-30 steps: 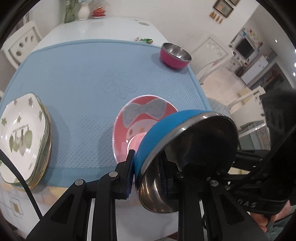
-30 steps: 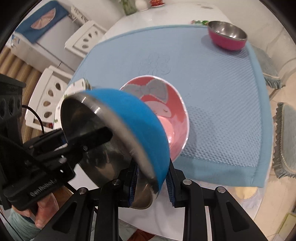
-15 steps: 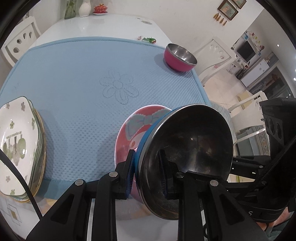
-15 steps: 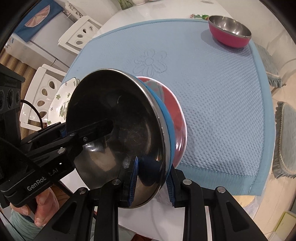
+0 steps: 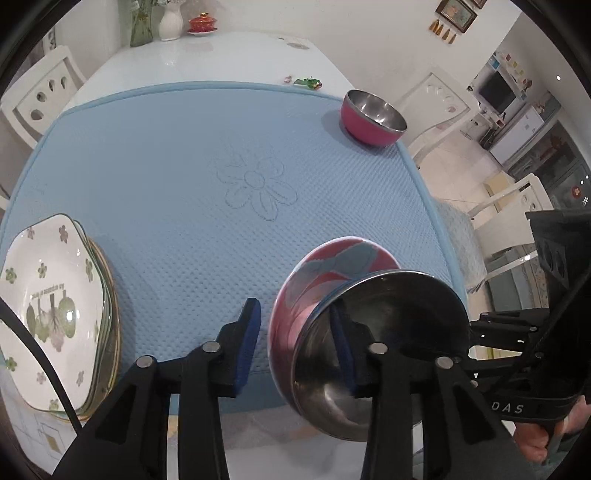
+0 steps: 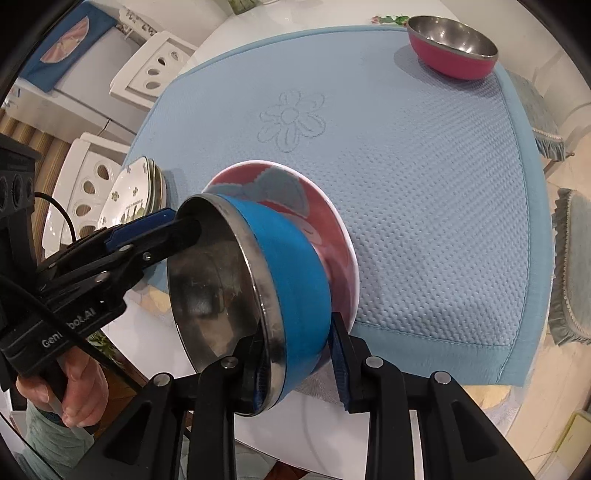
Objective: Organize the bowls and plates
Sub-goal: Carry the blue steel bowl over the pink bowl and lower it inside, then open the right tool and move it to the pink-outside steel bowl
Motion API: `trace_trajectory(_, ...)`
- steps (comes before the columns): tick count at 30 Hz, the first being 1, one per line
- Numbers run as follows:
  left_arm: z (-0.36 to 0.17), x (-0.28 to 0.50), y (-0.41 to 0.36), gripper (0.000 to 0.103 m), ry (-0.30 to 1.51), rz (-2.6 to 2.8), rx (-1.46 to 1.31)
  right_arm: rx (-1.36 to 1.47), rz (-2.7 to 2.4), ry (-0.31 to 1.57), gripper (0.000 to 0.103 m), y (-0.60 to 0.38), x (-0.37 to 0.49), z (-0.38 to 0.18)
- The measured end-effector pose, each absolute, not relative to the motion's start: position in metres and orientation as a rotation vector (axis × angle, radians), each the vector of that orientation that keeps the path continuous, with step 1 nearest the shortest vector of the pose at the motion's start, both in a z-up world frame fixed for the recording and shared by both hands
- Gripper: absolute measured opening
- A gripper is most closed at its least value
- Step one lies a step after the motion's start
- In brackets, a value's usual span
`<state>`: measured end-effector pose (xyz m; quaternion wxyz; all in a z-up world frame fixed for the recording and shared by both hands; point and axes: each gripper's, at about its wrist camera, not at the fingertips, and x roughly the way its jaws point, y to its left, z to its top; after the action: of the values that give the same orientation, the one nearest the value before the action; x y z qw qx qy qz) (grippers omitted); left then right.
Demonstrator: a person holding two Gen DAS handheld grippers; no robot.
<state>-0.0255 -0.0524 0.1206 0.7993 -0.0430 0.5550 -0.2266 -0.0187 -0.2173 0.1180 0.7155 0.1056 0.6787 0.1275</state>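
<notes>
A blue steel bowl (image 6: 291, 288) sits tilted inside a pink cartoon bowl (image 6: 332, 236) at the near edge of the blue mat (image 6: 406, 166). My left gripper (image 5: 295, 347) is open, one finger outside the pink bowl (image 5: 306, 295), the other inside the steel bowl (image 5: 388, 332). My right gripper (image 6: 299, 362) is open too, its fingers standing either side of the blue bowl's wall. A pink steel bowl (image 5: 371, 118) stands at the mat's far right corner, also in the right wrist view (image 6: 454, 48). A stack of floral plates (image 5: 51, 310) lies near left.
White chairs (image 5: 37, 99) stand around the white table (image 5: 221, 55). A vase and a red lidded cup (image 5: 201, 24) are at the table's far end. A small candy wrapper (image 5: 306, 82) lies beyond the mat.
The blue bowl was lowered and turned into the pink bowl. Both grippers, shut on its rim before, have opened. The left gripper's view shifted left.
</notes>
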Motion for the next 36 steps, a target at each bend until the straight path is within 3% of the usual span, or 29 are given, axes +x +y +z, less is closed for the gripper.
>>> trace_trajectory(7, 0.125, -0.022, -0.053, 0.036, 1.176, -0.48, -0.098, 0.249, 0.246, 1.415, 0.027, -0.243, -0.014, 0.142)
trace_trajectory(24, 0.145, -0.002, -0.061, 0.036, 1.148, -0.503, -0.093, 0.333, 0.224, 1.414, 0.029, -0.268, -0.004, 0.141)
trace_trajectory(32, 0.164, 0.031, -0.085, 0.036, 1.105, -0.545, -0.058, 0.385, 0.218, 1.292, 0.029, -0.287, 0.013, 0.162)
trace_trajectory(33, 0.165, 0.035, -0.088, 0.038, 1.099, -0.552, -0.055, 0.398, 0.215, 1.277, 0.032, -0.289, 0.018, 0.164)
trace_trajectory(34, 0.169, 0.047, -0.095, 0.04, 1.092, -0.564, -0.058, 0.413, 0.212, 1.266, 0.044, -0.291, 0.023, 0.165)
trace_trajectory(36, 0.173, 0.066, -0.104, 0.066, 1.089, -0.583, -0.072, 0.46, 0.198, 1.229, 0.061, -0.301, 0.037, 0.168)
